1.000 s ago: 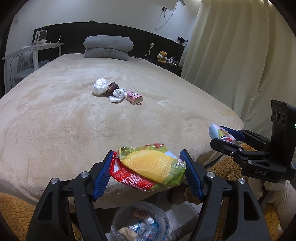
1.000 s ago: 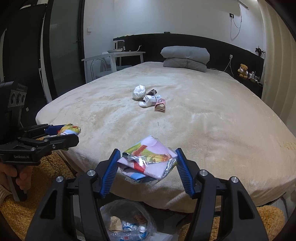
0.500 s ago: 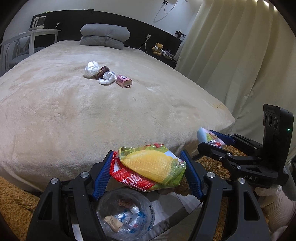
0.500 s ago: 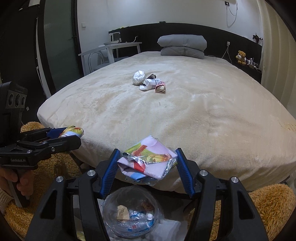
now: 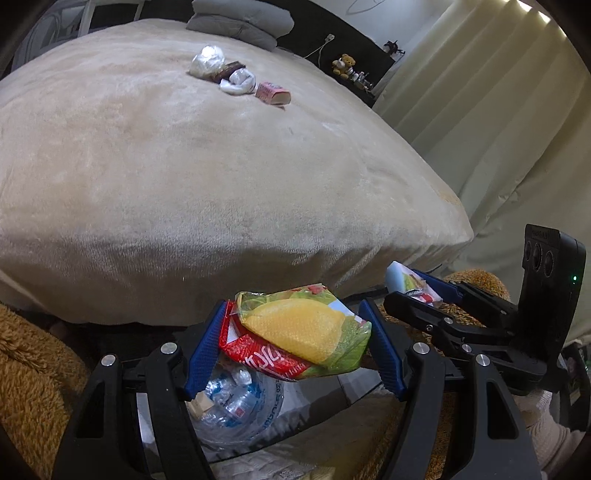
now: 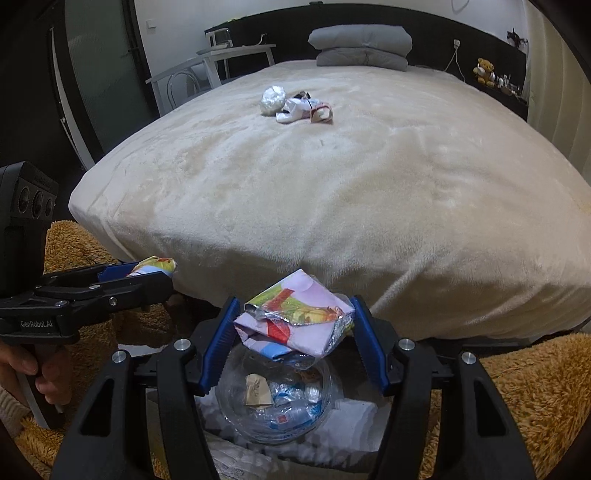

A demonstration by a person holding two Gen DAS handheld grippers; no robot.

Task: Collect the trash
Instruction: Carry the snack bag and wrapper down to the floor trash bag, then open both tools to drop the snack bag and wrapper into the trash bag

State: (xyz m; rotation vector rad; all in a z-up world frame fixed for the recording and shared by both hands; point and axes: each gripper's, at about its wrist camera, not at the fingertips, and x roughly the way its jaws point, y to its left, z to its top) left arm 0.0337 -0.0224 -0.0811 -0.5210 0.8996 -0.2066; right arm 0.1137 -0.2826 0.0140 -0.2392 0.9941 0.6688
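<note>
Left wrist view, left claw [image 5: 295, 345] clenching snack bag [image 5: 299, 332], right claw [image 6: 293, 334] clenching pink wrapper [image 6: 295, 317], both above bin [image 6: 273, 402]

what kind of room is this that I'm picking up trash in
Most likely a bedroom: a large bed under a plush cream blanket, folded grey pillows against a dark headboard, and a small brown teddy bear on a side ledge.

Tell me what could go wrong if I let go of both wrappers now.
The clear plastic trash bag has a narrow mouth. The wide yellow-green snack wrapper in the left gripper sits partly to one side of it and could land on the brown fluffy rug. The light pink crumpled foil wrapper in the right gripper may catch on the rim.
</note>
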